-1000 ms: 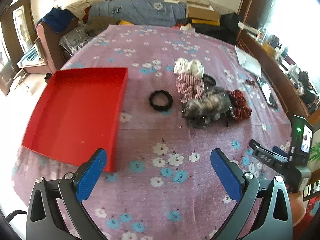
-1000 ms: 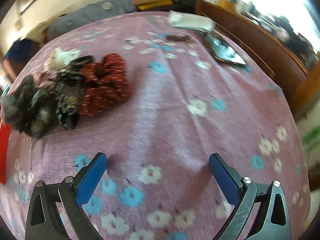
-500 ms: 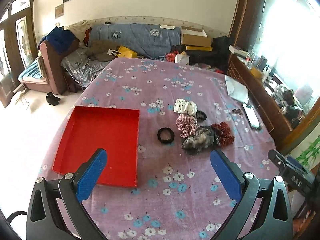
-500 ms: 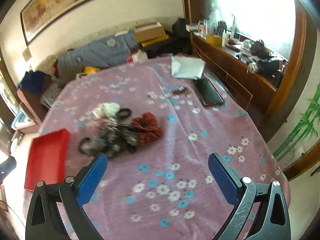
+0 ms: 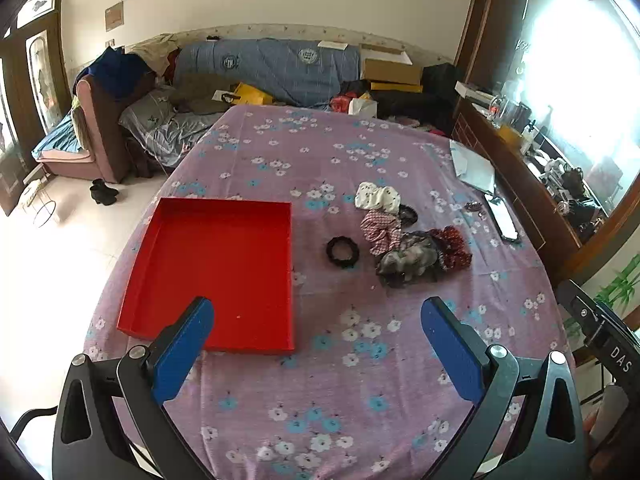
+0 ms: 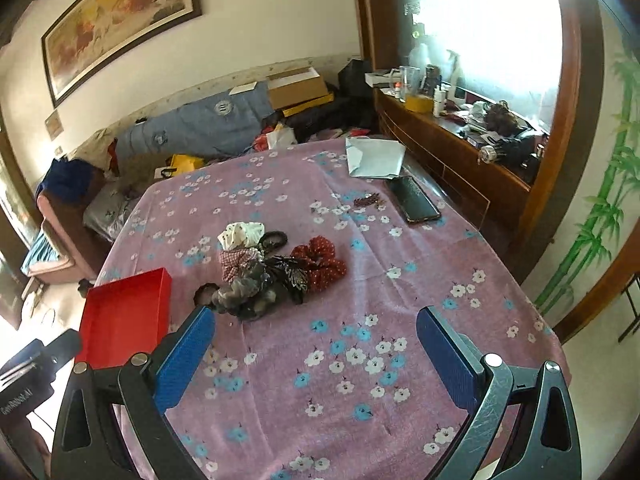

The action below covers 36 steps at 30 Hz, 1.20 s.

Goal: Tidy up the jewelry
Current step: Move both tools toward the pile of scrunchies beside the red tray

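A red tray (image 5: pixel 224 264) lies on the left of the purple flowered tablecloth (image 5: pixel 360 360); it also shows in the right wrist view (image 6: pixel 124 312). A black hair ring (image 5: pixel 342 251) lies just right of it. A heap of scrunchies sits beyond: white (image 5: pixel 377 197), pink checked (image 5: pixel 380 231), grey (image 5: pixel 408 260), dark red (image 5: pixel 454 246). In the right wrist view the heap (image 6: pixel 276 268) is mid-table. A small brown jewelry piece (image 6: pixel 367 200) lies farther back. My left gripper (image 5: pixel 316 340) and right gripper (image 6: pixel 314 344) are both open, empty, high above the near table edge.
A black phone (image 6: pixel 413 199) and white paper (image 6: pixel 374 157) lie at the far right of the table. A wooden sideboard (image 6: pixel 460 152) with clutter runs along the right. A sofa (image 5: pixel 256 68) with bedding stands behind the table. The floor (image 5: pixel 48 248) lies to the left.
Both grippers have pulled up and back from close above the cloth, so the whole table and room now show. Nothing on the table has moved. Both stay open.
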Motion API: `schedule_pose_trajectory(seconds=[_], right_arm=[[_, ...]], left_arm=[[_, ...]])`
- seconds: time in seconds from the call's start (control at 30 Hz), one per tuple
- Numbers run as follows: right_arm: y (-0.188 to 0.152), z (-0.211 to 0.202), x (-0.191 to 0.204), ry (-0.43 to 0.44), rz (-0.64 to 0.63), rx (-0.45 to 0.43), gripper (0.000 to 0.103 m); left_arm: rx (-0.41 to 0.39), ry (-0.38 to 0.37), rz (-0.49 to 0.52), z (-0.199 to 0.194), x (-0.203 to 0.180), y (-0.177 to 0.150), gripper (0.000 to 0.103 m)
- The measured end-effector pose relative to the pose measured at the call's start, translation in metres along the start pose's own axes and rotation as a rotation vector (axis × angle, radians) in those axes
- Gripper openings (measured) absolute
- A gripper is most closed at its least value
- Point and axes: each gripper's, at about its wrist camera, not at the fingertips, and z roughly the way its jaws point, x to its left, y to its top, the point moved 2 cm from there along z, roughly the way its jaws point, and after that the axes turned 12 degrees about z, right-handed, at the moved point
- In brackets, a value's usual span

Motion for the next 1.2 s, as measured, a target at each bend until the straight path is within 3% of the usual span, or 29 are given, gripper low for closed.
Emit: schedule_pose_trajectory(seconds=[0.23, 0.4, 0.67, 0.93, 1.2], right_arm=[[-0.008, 0.001, 0.015, -0.033, 0.005, 0.002, 0.102], [-0.018, 0.014, 0.023, -0.046, 0.012, 0.061, 0.102], [-0.031, 0.032, 0.025, -0.059, 0.021, 0.131, 0.102], [-0.026, 0.052, 0.027, -0.004, -0.028, 0.189, 0.102], [0.0, 0.068, 0.006, 0.046, -0.077, 0.174, 0.102]], left_arm=[[0.02, 0.021, 0.013, 0.012, 0.022, 0.001, 0.103], [0.034, 0.027, 0.069, 0.024, 0.029, 0.003, 0.103], [0.126, 0.015, 0.079, 0.053, 0.035, 0.0, 0.103], [0.16, 0.078, 0.053, 0.058, 0.027, 0.001, 0.103], [0.208, 0.118, 0.063, 0.068, -0.002, 0.004, 0.103]])
